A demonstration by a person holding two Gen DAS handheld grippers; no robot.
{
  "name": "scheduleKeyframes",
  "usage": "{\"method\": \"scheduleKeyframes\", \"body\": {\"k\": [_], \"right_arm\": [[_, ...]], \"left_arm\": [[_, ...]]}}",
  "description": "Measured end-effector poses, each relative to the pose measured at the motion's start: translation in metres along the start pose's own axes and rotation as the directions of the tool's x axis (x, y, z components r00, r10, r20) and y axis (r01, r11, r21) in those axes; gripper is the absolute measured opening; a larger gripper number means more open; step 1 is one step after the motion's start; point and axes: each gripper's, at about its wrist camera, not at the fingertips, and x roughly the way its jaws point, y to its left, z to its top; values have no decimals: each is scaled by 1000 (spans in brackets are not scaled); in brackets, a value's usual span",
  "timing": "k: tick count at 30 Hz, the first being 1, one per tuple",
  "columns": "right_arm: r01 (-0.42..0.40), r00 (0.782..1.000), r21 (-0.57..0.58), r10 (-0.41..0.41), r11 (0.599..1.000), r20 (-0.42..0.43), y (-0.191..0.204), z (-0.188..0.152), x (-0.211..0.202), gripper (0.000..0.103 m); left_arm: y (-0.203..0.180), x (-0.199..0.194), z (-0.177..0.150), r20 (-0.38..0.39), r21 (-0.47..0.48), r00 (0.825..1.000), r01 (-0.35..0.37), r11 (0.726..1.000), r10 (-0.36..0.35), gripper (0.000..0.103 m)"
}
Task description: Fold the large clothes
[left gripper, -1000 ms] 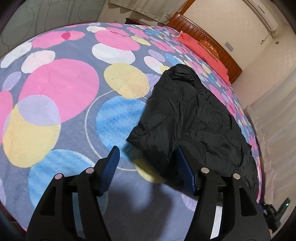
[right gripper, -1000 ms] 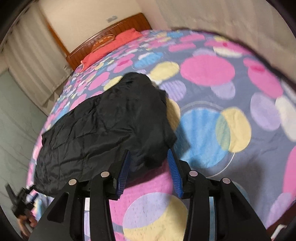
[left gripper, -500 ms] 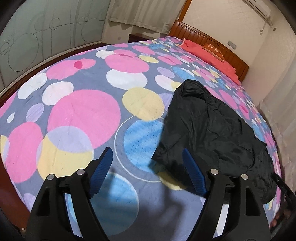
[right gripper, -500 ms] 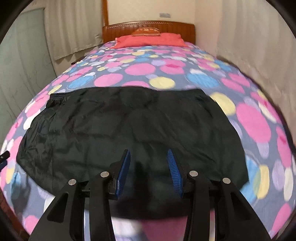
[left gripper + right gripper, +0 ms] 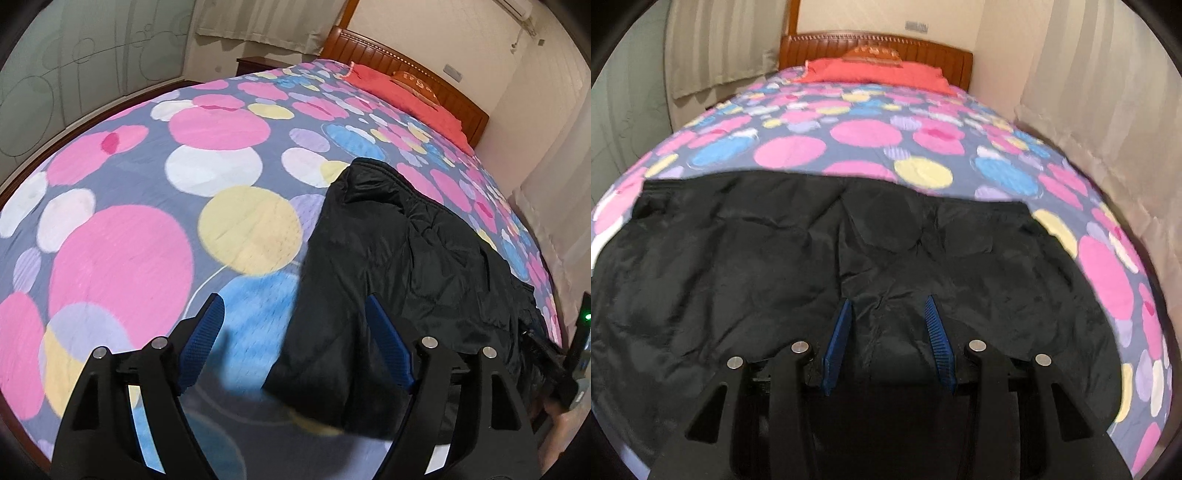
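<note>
A large black garment (image 5: pixel 406 258) lies flattened on the bed, folded into a long band. In the right wrist view the garment (image 5: pixel 775 266) spreads across the whole width. My left gripper (image 5: pixel 293 301) hovers over its near left corner with the jaws wide open. The garment's edge shows between the blue pads (image 5: pixel 388 332), untouched. My right gripper (image 5: pixel 887 301) hangs over the middle of the garment's near side. Its jaws are partly apart, with nothing pinched between them.
The bed carries a grey quilt (image 5: pixel 122 258) with pink, blue and yellow circles. A red pillow (image 5: pixel 871 72) and a wooden headboard (image 5: pixel 875 44) are at the far end. Curtains (image 5: pixel 1100 110) hang close on the right. A black device with a green light (image 5: pixel 581 332) shows at the left wrist view's right edge.
My left jaws have widened and that gripper has drawn back and up from the garment's corner. My right gripper has swung from the corner along the near edge and now faces the headboard.
</note>
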Motion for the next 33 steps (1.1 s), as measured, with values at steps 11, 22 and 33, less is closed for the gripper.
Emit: {"method": "scheduleKeyframes", "body": {"k": [11,22,33], "right_arm": [[35,999,-28,-35,999,18,10,-16,19,44],[22,999,-10,-22,1000,32,9,-17,22,44],[25,999,-11,-24,1000,39,11,-19,24,44]], "left_arm": [[-14,68,32,-145,-44,981,123,991,-129,80],[-41,126,32,-303,-37,909,288,957,-285,90],[-54,105,30,-318,-53,876,367,929,-364,28]]}}
